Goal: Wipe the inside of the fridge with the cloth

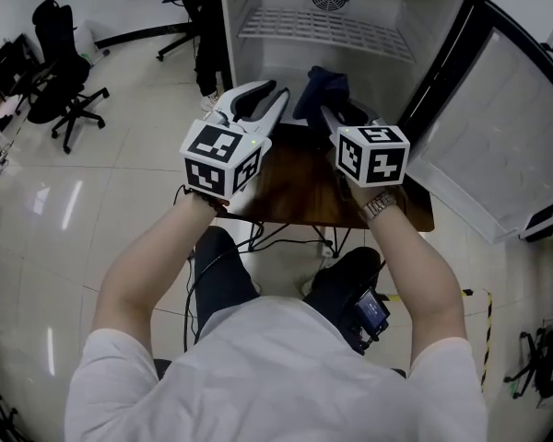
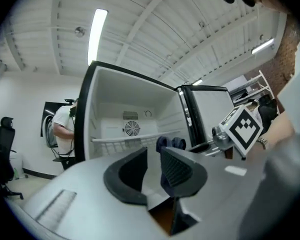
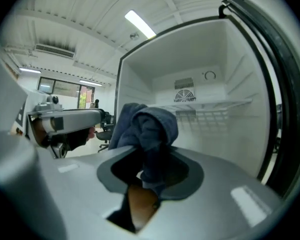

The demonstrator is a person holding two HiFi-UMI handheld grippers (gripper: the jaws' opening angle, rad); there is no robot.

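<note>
Right gripper (image 3: 147, 171) is clamped on the cloth (image 3: 145, 129). Jaws are nearly together w/ a fold of dark blue fabric pinched btwn the pads, and the rest bunches up above them. Left gripper (image 2: 154, 166) is only a little open, a narrow gap btwn the pads w/ nothing in it. The cloth shows beyond it, not in it.

The cloth sits at the open front of the fridge (image 3: 225, 69), below its wire shelf (image 3: 215, 106), touching no wall or floor of the fridge that I can see. Can't tell if it's past the sill yet. Wiping prob not started.

Risks:
- Only one fold is gripped, so dragging the cloth across a fridge wall could pull it out of the jaws.
- The loose bunch on top could snag on the wire shelf if the right gripper goes in high.
- Left gripper is just beside the right one at the fridge mouth. The two could knock together, or hit the fridge side wall, if both go in.
- The fridge door (image 1: 498, 127) stands open to the right of the opening, near the right arm. A wide sweep could bump it.

Pose: both forearms, left (image 1: 152, 247) and right (image 1: 415, 256), reach fwd side by side over a wooden table (image 1: 295, 191) in front of the fridge. Both grippers are approx level and aim into the fridge opening. Left gripper looks rolled a bit, its marker cube (image 1: 219, 159) tilted. Watch (image 1: 380, 205) on the right wrist.
</note>
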